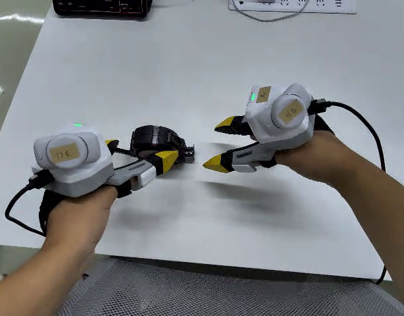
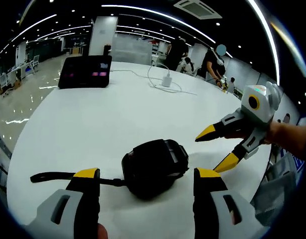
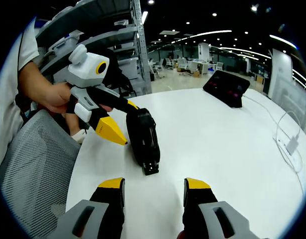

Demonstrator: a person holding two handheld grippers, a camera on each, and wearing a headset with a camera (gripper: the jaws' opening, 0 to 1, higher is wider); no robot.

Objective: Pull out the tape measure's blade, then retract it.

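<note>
tape measure (image 1: 154, 138): lies on white table (image 1: 189, 66), between jaws of left gripper (image 1: 140, 149) | left jaws: apart, not pressed on it | right gripper (image 1: 213, 145): jaws apart, empty, near its blade tip (image 1: 189, 153), not touching

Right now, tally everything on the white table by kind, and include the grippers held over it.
Tape measure: 1
Grippers: 2, the left gripper and the right gripper
Black tablet: 1
White power strip: 1
White charger with cable: 1
Total: 6
</note>
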